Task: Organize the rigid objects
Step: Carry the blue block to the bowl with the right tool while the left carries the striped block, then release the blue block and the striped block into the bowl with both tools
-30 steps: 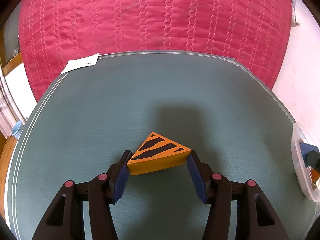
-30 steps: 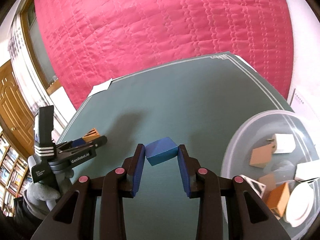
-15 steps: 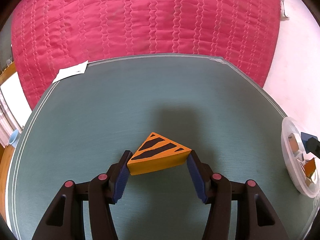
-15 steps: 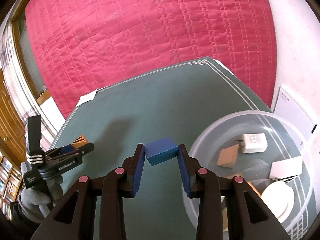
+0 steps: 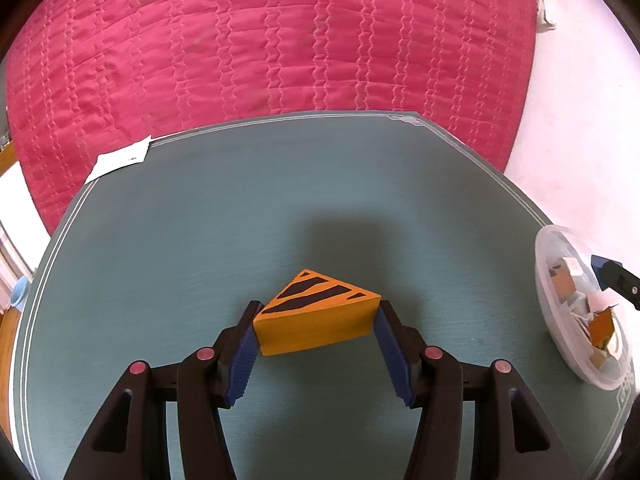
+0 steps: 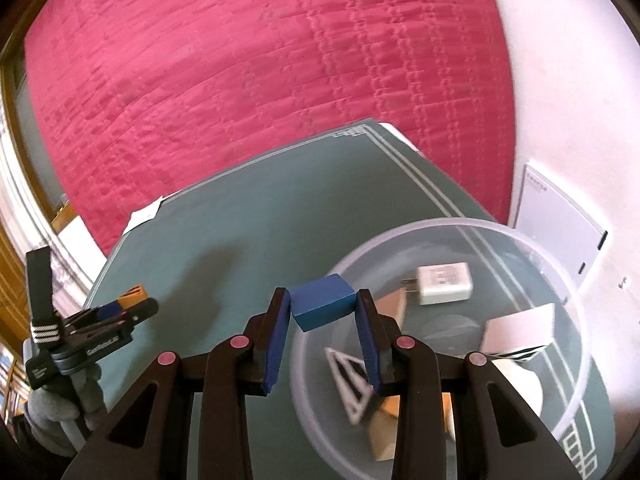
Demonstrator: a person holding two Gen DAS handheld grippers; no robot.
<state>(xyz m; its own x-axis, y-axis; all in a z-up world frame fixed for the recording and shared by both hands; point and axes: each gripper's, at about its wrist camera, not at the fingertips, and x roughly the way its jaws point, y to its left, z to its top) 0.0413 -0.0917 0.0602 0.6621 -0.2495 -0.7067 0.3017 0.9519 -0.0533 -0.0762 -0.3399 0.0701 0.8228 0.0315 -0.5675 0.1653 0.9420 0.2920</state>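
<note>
Two blocks in closed jaws: orange wedge (image 5: 316,316), blue block (image 6: 323,302).

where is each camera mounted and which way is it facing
Left wrist: sits on the left gripper, looking forward along its fingers over the green table to the red quilt; the gripper's own fingers clamp the orange striped wedge.
Right wrist: sits on the right gripper, facing the clear tub; its fingers clamp the blue block, and the gloved left hand shows at lower left.
Shared: table, quilt, tub, white paper slip; each view catches the other gripper.
</note>
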